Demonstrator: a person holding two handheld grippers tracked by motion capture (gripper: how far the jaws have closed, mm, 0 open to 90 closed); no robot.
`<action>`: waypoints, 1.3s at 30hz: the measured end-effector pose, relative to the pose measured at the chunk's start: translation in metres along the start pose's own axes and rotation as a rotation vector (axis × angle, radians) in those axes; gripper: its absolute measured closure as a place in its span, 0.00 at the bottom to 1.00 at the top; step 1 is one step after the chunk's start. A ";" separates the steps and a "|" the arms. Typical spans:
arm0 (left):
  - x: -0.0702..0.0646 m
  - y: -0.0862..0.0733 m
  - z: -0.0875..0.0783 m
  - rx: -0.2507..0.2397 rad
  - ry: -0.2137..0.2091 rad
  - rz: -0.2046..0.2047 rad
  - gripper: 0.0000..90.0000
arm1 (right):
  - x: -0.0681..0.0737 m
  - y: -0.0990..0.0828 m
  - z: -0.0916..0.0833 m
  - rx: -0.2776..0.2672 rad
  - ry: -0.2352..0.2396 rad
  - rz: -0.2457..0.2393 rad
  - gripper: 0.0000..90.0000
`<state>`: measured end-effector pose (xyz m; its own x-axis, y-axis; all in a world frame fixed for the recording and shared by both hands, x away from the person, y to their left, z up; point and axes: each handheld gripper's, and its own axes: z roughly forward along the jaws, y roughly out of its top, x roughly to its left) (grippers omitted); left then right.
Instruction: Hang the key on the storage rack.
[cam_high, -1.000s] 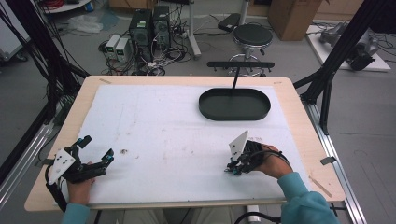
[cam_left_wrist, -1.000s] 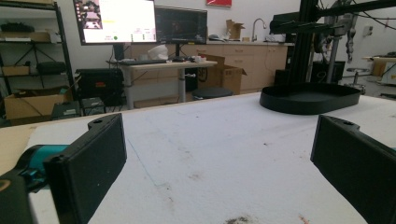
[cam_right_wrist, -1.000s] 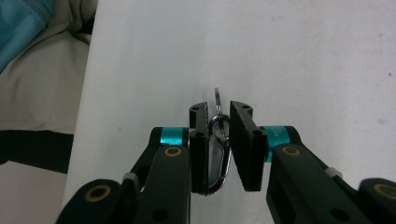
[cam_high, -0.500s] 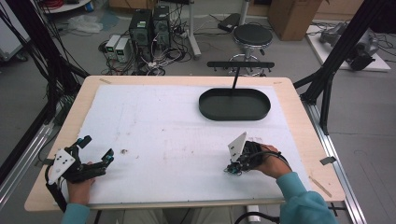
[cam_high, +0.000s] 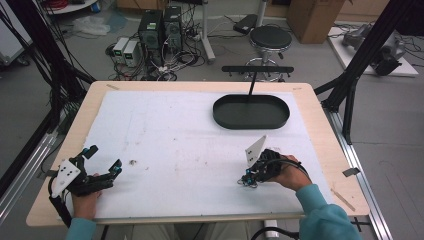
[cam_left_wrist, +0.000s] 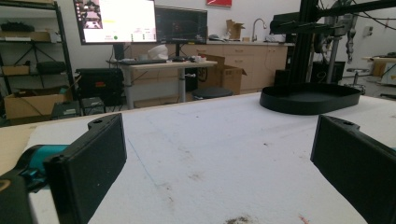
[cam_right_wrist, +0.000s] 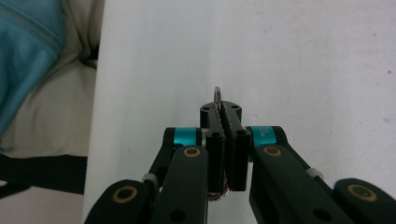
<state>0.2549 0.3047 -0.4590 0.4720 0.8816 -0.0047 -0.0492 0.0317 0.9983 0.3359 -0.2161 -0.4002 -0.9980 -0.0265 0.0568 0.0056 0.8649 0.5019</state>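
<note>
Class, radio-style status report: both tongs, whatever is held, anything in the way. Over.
Left tongs open, empty, near table's left edge. Right tongs shut on a thin metal ring, low over the white mat. Black oval tray far side, way clear.

A rectangular wooden table is carrying a white sheet that is covering most of its top. On the far right part of the sheet a black oval tray is sitting, with a thin black post rising at its far rim and a horizontal bar across the post's top. The left gripper is lying at the near left corner of the sheet, well apart from the tray. The right gripper is sitting at the near right, in front of the tray, a thin metal ring sticking out between its jaws. Beyond the table's far edge, a round black stool is standing on the floor, with computer towers to its left.
</note>
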 end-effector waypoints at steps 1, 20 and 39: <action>0.000 0.000 0.000 0.000 -0.001 0.000 0.04 | -0.001 0.000 -0.002 -0.023 -0.005 -0.004 0.99; 0.000 0.000 0.000 -0.001 0.000 -0.001 0.04 | -0.015 0.009 -0.048 -0.365 -0.062 0.101 0.99; 0.000 0.000 0.000 -0.002 0.001 -0.003 0.04 | -0.055 0.009 -0.126 -0.527 -0.308 0.272 0.99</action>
<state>0.2551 0.3049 -0.4590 0.4709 0.8822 -0.0077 -0.0496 0.0351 0.9981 0.3990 -0.2706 -0.2898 -0.9284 0.3702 0.0315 0.2118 0.4578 0.8635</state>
